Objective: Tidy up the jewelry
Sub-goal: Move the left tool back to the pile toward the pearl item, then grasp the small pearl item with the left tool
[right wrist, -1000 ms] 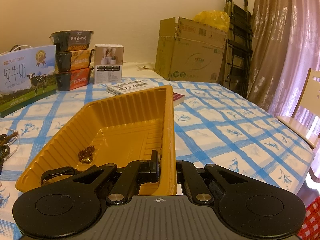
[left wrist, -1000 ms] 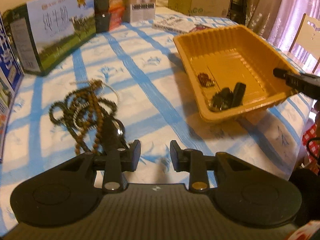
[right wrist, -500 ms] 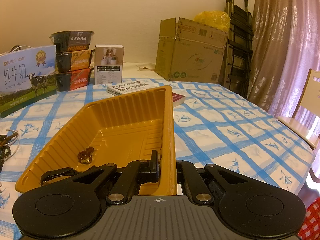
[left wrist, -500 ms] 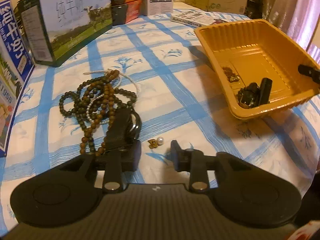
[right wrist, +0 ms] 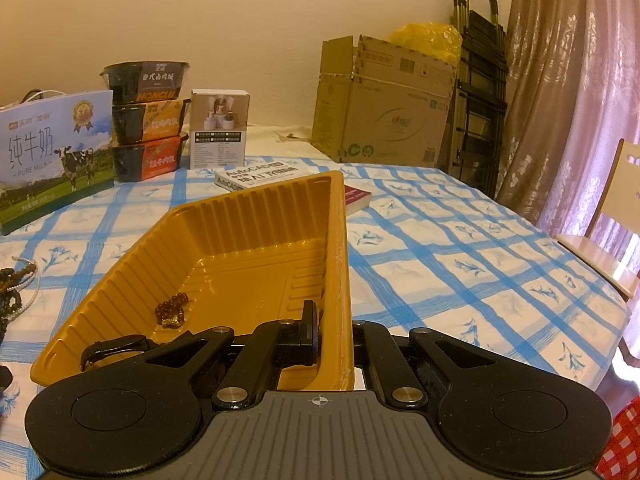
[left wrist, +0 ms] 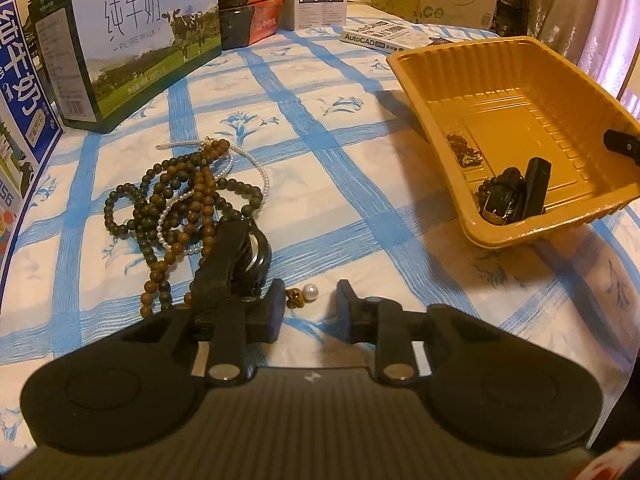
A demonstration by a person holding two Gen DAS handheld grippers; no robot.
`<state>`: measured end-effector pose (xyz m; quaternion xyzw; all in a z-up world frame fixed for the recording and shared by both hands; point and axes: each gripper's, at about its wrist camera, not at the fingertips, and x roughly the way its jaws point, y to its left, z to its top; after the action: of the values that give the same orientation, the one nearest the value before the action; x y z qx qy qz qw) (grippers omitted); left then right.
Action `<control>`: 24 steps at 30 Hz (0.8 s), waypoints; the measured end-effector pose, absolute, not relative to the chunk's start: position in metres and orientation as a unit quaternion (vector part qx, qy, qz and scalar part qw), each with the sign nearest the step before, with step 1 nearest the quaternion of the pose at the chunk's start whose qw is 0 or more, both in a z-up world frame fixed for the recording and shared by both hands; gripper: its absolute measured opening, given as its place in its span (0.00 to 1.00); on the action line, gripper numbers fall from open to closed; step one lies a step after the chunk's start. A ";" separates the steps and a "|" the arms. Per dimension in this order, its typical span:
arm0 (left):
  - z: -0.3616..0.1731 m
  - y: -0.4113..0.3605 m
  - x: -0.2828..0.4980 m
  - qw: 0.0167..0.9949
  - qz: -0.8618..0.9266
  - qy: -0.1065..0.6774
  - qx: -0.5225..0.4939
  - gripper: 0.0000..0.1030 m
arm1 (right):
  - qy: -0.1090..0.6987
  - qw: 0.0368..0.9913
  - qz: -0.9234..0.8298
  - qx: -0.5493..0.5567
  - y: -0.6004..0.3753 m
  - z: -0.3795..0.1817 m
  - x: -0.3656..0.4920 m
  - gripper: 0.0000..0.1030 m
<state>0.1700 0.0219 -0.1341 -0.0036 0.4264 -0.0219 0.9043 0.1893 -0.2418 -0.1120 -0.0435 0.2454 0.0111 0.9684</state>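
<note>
Left gripper [left wrist: 308, 306] jaws apart around pearl earring [left wrist: 303, 295] on bench, right gripper [right wrist: 334, 342] jaws clamping tray [right wrist: 240, 216] wall, bead pile [left wrist: 188, 204] at 11 o'clock

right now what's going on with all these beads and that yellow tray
A person is sorting jewelry into the yellow tray with a handheld tool in each hand. The right tool is shut on the tray's near wall, steadying it; a watch and a small bead bracelet already lie inside. The left tool is open and low over the tablecloth, its fingers either side of a pearl earring. A tangle of bead necklaces remains on the cloth.
</note>
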 end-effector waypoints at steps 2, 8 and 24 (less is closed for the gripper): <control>-0.134 0.021 0.171 0.904 -0.024 0.427 -0.002 0.15 | 0.246 0.968 0.011 -0.043 -0.242 -0.112 0.189 0.03; -0.133 0.020 0.172 0.903 -0.022 0.430 -0.002 0.14 | 0.245 0.968 0.011 -0.043 -0.242 -0.112 0.189 0.03; -0.128 0.017 0.171 0.904 -0.029 0.426 0.002 0.14 | 0.245 0.968 0.011 -0.043 -0.242 -0.112 0.189 0.03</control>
<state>0.1708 0.0175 -0.1281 0.0017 0.4260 -0.0286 0.9043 0.1892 -0.2419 -0.1121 -0.0430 0.2451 0.0111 0.9685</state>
